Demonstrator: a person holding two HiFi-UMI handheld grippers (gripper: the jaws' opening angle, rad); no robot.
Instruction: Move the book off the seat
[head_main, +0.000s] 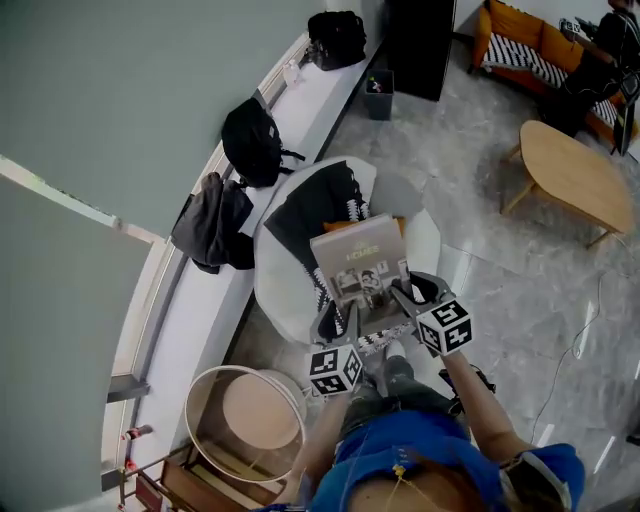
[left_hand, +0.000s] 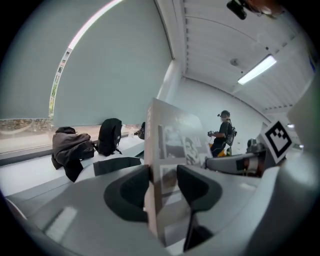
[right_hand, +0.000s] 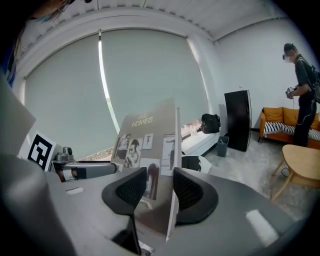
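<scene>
Taupe book (head_main: 358, 262), white seat (head_main: 277, 300), black backpack (head_main: 252, 140), orange sofa (head_main: 520, 25)

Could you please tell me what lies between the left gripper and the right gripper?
The book fills that stretch: the left gripper and the right gripper each clamp its near edge, as the head view shows.

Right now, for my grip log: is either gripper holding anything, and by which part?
Both hold the book: the left gripper is shut on its near left corner, the right gripper on its near right corner.
</scene>
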